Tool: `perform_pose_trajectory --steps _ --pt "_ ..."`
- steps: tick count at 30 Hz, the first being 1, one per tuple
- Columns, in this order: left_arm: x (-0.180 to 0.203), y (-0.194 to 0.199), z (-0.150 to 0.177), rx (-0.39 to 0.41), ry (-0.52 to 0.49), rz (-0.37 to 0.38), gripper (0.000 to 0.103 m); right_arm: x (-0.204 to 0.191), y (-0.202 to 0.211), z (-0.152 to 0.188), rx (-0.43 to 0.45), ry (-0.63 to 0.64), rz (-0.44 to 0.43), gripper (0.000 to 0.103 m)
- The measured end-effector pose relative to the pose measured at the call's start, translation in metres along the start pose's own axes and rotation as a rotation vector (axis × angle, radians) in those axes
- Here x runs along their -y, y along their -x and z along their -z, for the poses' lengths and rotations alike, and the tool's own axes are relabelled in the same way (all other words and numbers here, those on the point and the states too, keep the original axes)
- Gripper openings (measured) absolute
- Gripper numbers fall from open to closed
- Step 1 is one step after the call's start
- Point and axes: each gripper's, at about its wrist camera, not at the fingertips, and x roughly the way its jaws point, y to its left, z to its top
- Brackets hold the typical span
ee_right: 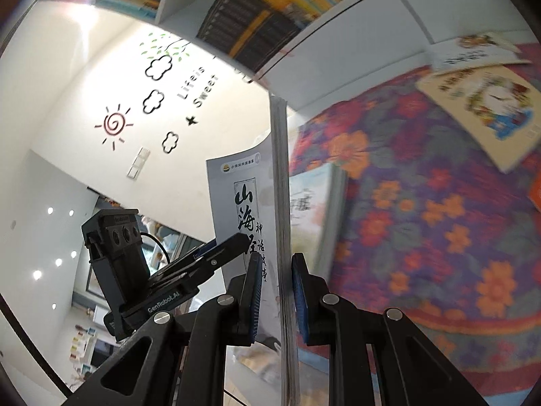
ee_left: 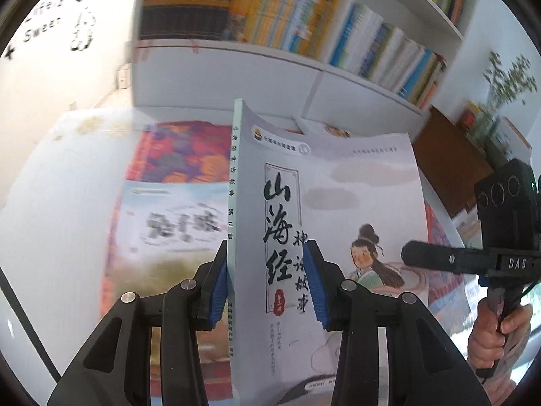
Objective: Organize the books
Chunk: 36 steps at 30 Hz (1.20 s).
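Grey book (ee_left: 321,203) clamped by left gripper (ee_left: 267,284) and right gripper (ee_right: 275,299), unshelved; others on floral cloth (ee_right: 422,220).

The left wrist view looks forward and downward along its black gripper (ee_left: 267,284), close up on the pale grey paperback book (ee_left: 324,203), toward the white bookshelf (ee_left: 304,64). The right wrist view looks along its own gripper (ee_right: 275,299) at that book's page edge (ee_right: 282,203), facing the white decorated wall (ee_right: 101,84). Both share the book, the flowered purple-and-orange cloth (ee_right: 422,220), the shelf, and each other's gripper.
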Motion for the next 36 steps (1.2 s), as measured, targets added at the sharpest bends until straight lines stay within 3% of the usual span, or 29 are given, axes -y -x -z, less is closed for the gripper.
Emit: perform_pose_trajectory --steps 7,15,24,36 --pt "-0.054 0.010 -0.013 0.037 0.094 -0.013 0.038 -0.015 -0.059 -0.020 -0.064 0.004 -0.038 0.018" --pt "-0.101 -0.025 -0.012 -0.001 0.149 -0.013 0.038 -0.001 -0.120 -0.036 -0.127 -0.030 -0.016 0.018" --pt "-0.121 -0.069 -0.005 -0.060 0.178 0.003 0.038 0.034 -0.153 -0.043 -0.161 -0.072 0.041 0.018" --pt "-0.121 -0.076 -0.002 -0.051 0.111 -0.138 0.041 0.039 -0.164 -0.039 -0.158 -0.029 0.124 0.018"
